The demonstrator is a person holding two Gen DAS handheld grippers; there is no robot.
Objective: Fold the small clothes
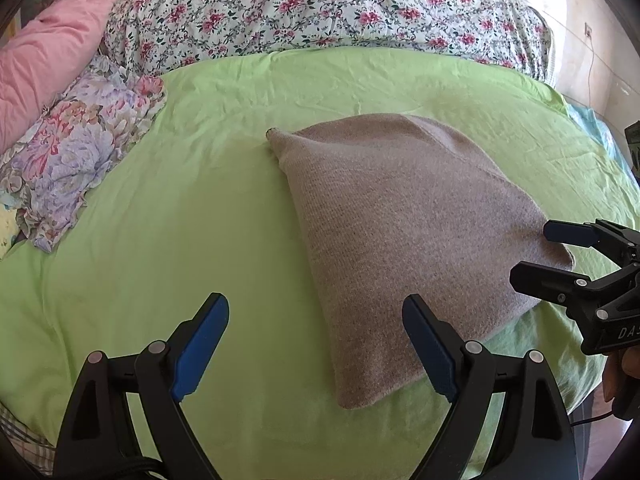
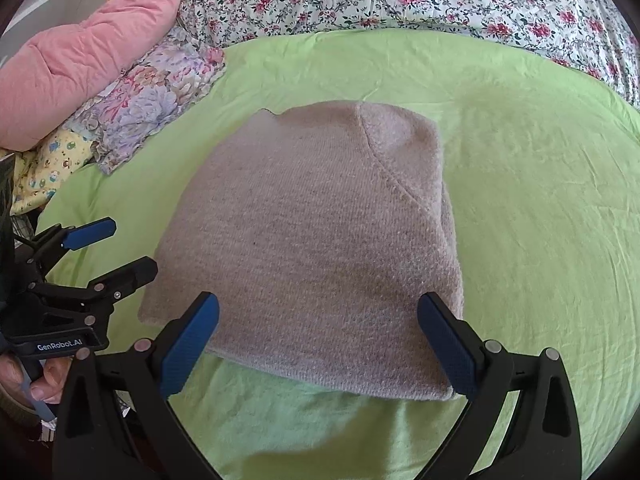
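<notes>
A beige knit garment [image 1: 404, 236] lies folded into a compact block on the green sheet [image 1: 180, 216]; in the right wrist view the garment [image 2: 316, 240] fills the middle, with a curved seam at its far right corner. My left gripper [image 1: 316, 340] is open, just above the sheet at the garment's near left edge, holding nothing. My right gripper [image 2: 318, 340] is open too, over the garment's near edge, its jaws wide and empty. Each gripper shows in the other's view: the right gripper [image 1: 532, 252] by the garment's right corner, the left gripper [image 2: 128, 246] at its left side.
A floral quilt [image 1: 320, 8] is bunched along the far side of the bed. A pink duvet [image 1: 52, 52] and a pastel floral cloth [image 1: 84, 160] lie at the far left. A hand [image 2: 36, 380] grips the left tool. The bed edge runs close on the right.
</notes>
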